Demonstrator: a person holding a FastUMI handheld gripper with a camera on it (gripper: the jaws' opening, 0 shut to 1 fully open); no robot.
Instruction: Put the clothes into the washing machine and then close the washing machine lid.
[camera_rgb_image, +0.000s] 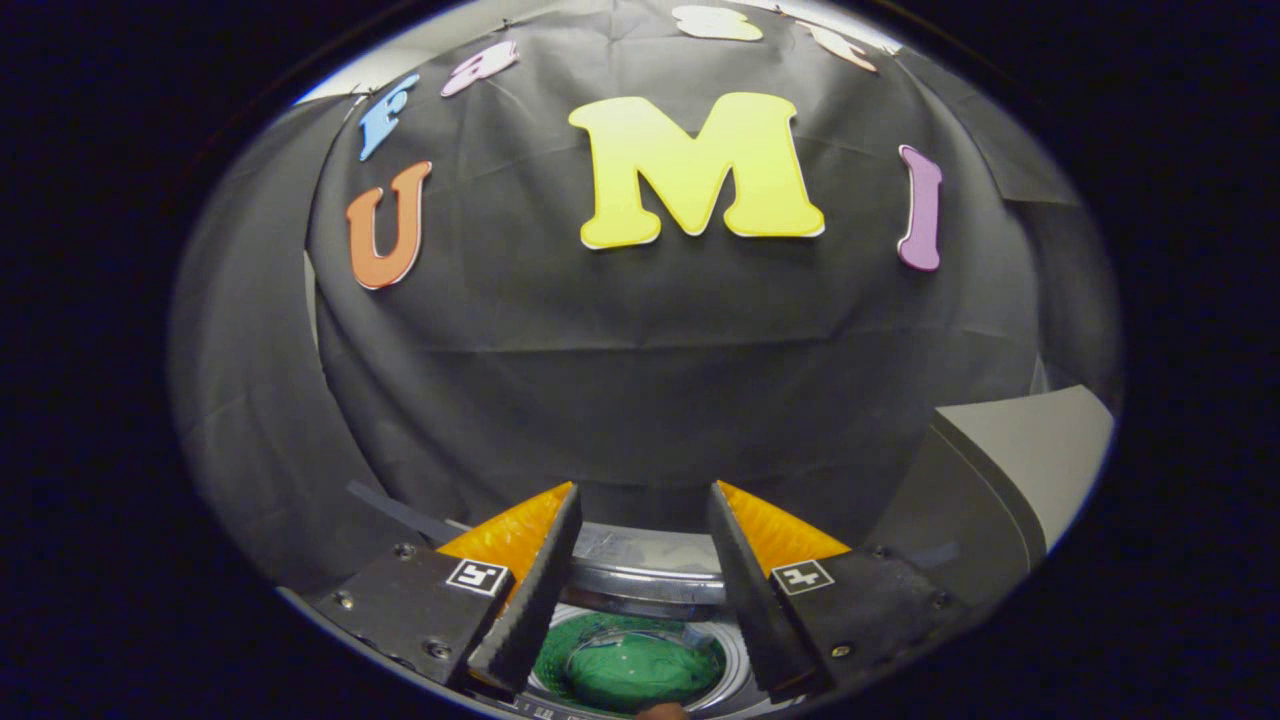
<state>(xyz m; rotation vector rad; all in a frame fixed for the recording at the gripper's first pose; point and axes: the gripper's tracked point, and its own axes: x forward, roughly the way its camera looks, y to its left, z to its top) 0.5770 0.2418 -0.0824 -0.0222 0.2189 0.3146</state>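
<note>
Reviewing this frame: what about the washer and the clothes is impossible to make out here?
- Washing machine: gripper view, mostly covered by the open gripper fingers.
- Green thing in the drum: too blurred to call clothing.
- Grey panel beside the machine: cannot tell if it is the lid.

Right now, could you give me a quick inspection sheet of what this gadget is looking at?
Surface: nothing seen.
Job's things: washing machine below the fingers, lid open; green cloth lies in the drum.
Clutter: nothing seen.
Grippers: gripper open, fingers apart above the drum, holding nothing.
Cables: nothing seen.
Surroundings: black cloth wall beyond the fingers; grey box to the right, what it is cannot be told.
</note>
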